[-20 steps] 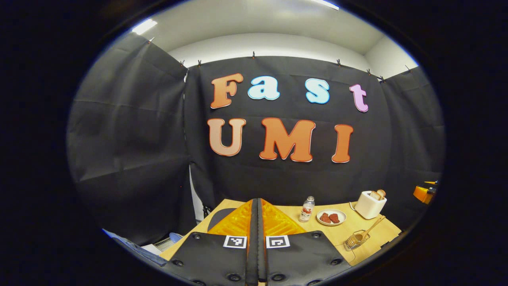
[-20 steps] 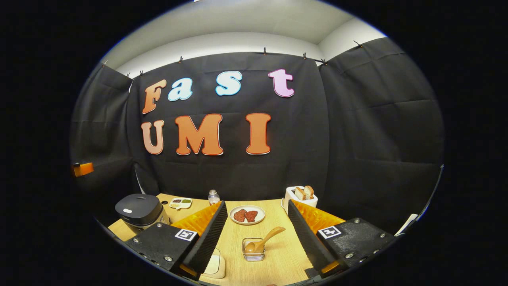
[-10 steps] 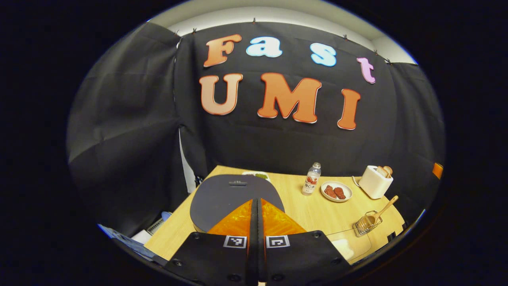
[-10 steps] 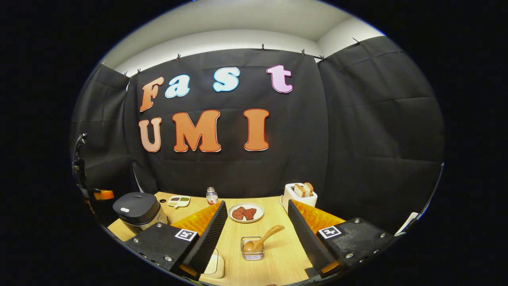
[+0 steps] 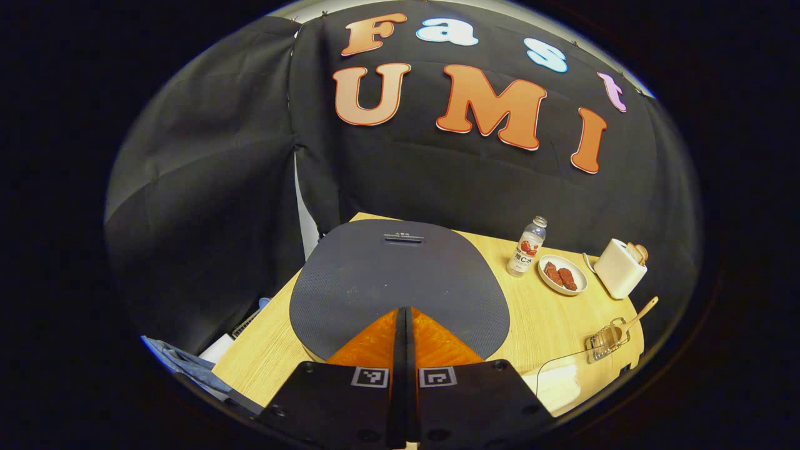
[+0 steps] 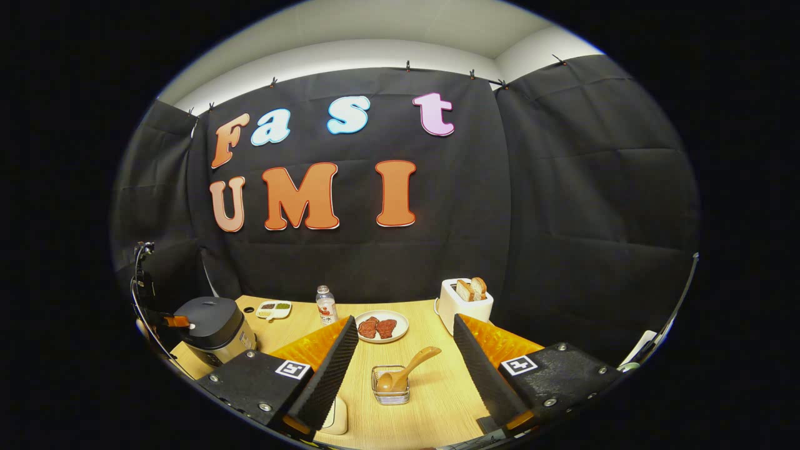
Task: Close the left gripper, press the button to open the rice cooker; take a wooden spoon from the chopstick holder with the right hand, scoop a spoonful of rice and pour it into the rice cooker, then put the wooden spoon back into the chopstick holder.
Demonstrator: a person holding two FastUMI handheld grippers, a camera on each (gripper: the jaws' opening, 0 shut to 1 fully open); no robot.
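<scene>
Left gripper pinched together over rice cooker lid; right gripper spread apart

Matt rice cooker lid, wooden spoon

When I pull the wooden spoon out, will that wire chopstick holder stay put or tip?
The chopstick holder is a small, open wire basket, so probably light. The wooden spoon leans out over its rim; a sideways pull may drag or tip it. Lifting along the handle seems safer.

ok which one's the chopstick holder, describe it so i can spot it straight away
Start at the white toaster at the back of the wooden table, then come forward past the plate of red meat. The chopstick holder is the small wire basket standing alone, the one with a wooden spoon leaning out.
</scene>
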